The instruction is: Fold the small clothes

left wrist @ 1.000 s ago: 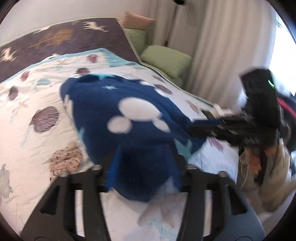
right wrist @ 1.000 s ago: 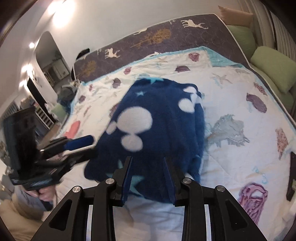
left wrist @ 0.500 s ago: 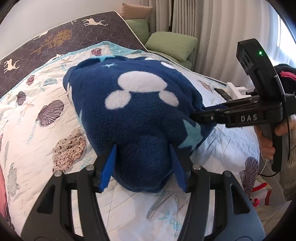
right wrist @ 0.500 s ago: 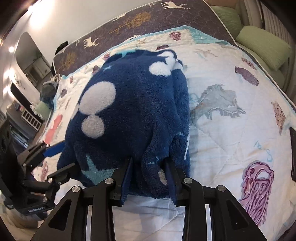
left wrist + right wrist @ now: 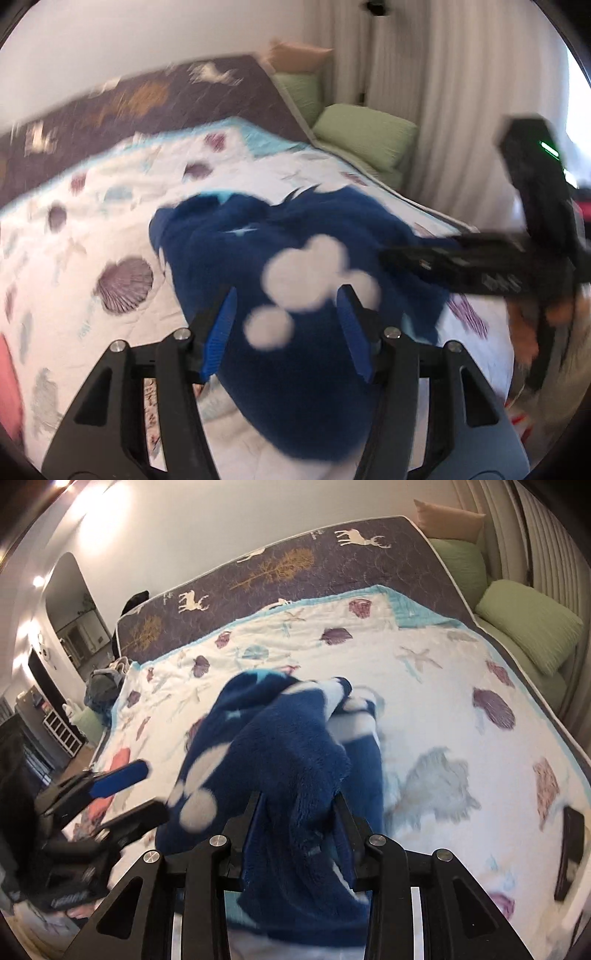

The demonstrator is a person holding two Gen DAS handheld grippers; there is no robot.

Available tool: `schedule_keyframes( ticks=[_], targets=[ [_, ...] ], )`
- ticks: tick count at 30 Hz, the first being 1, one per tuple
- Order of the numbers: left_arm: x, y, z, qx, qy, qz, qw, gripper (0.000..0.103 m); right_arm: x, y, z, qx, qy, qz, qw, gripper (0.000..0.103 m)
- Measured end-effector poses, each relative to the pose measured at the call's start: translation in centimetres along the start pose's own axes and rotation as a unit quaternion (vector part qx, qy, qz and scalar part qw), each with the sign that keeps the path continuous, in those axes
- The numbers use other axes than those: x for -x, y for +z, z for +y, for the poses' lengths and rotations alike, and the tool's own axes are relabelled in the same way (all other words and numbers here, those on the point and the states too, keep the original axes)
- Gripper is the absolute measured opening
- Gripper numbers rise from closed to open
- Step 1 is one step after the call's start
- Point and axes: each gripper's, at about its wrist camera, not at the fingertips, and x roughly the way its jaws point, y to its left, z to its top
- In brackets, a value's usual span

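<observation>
- While both wrist views smear with blur, I can make out the bed's white quilt (image 5: 443, 709), printed with purple shells and starfish and edged in pale blue.
- At twelve o'clock in the right view I see a dark mattress (image 5: 295, 572) with deer and golden trees, leaning behind the quilt against a pale wall.
- Toward two o'clock sit green cushions (image 5: 532, 627), with cream curtains (image 5: 443, 110) hanging beside them.
- At nine o'clock in the right view I see shelving and a dim doorway, too small to read further.
- My task piece, the blue fleece garment (image 5: 295, 258), has white round blotches and pale stars; it is bunched up and raised, its far edge trailing toward the quilt at twelve o'clock.
- My left gripper (image 5: 288, 325) stands about half open, blue pads on either side of a thick fold of fleece; the cloth fills the gap and hangs from it at six o'clock.
- My right gripper (image 5: 295, 823) is narrower, its jaws pinched on a wad of the same fleece, which rises from them toward twelve o'clock.
- From the left view, the right gripper comes in from three o'clock with its tip in the garment's edge.
</observation>
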Motion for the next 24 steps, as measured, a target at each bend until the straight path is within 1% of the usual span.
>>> schedule_keyframes(
  ticks=[2, 3, 4, 5, 7, 9, 11, 13, 16, 17, 18, 19, 20, 21, 23, 24],
  targets=[
    [-3.3, 0.1, 2.1, 0.038, 0.007, 0.038, 0.9985, 0.06, -1.7, 0.5, -0.3, -0.011, 0.006, 0.014, 1.0, 0.036],
    [-4.5, -0.3, 2.8, 0.052, -0.002, 0.052, 0.9973, 0.063, -2.5, 0.3, -0.6, -0.017, 0.007, 0.024, 1.0, 0.036],
    [-5.4, -0.9, 3.5, 0.072, -0.019, 0.057, 0.9956, 0.064, -3.3, 0.2, -0.9, -0.024, 0.003, 0.039, 0.999, 0.036],
    [-5.5, -1.3, 3.7, 0.079, -0.029, 0.05, 0.9952, 0.065, -4.3, -0.3, -1.5, -0.035, -0.003, 0.059, 0.998, 0.036],
    [-5.1, -1.6, 3.0, 0.057, -0.025, 0.04, 0.9973, 0.065, -4.2, -1.0, -2.2, -0.037, 0.009, 0.066, 0.997, 0.036],
    [-5.0, -1.6, 2.6, 0.042, -0.02, 0.04, 0.9981, 0.065, -3.4, -1.6, -2.7, -0.03, 0.009, 0.073, 0.997, 0.036],
    [-5.0, -1.6, 2.6, 0.039, -0.02, 0.041, 0.9982, 0.065, -2.4, -2.4, -3.4, -0.031, 0.018, 0.09, 0.995, 0.036],
    [-5.2, -1.6, 2.6, 0.036, -0.021, 0.039, 0.9984, 0.065, -1.5, -3.1, -3.8, -0.032, 0.019, 0.099, 0.994, 0.036],
    [-5.2, -1.2, 2.1, 0.024, -0.011, 0.035, 0.999, 0.065, 0.3, -2.8, -4.1, -0.019, 0.009, 0.068, 0.997, 0.037],
    [-5.1, -1.2, 1.9, 0.018, -0.007, 0.034, 0.9992, 0.065, 0.8, -2.2, -3.9, -0.01, 0.012, 0.045, 0.999, 0.041],
    [-5.1, -1.1, 1.6, 0.009, -0.001, 0.032, 0.9994, 0.065, 1.0, -1.8, -3.9, -0.005, 0.016, 0.032, 0.999, 0.051],
    [-5.0, -1.0, 1.5, 0.003, 0.003, 0.031, 0.9995, 0.065, 1.0, -1.4, -3.7, 0.0, 0.022, 0.021, 1.0, 0.058],
    [-5.0, -1.0, 1.4, -0.002, 0.006, 0.03, 0.9995, 0.065, 0.7, -1.0, -3.7, 0.007, 0.029, 0.013, 0.999, 0.072],
    [-4.9, -1.0, 1.5, -0.002, 0.006, 0.03, 0.9995, 0.065, 0.0, -0.7, -3.7, 0.011, 0.036, 0.011, 0.999, 0.077],
    [-4.9, -1.1, 1.9, 0.008, 0.0, 0.031, 0.9995, 0.065, -1.6, -0.5, -4.0, 0.003, 0.049, 0.022, 0.999, 0.076],
    [-4.9, -1.1, 2.0, 0.011, -0.002, 0.032, 0.9994, 0.065, -2.5, -0.6, -4.0, -0.005, 0.06, 0.038, 0.997, 0.058]
  ],
)
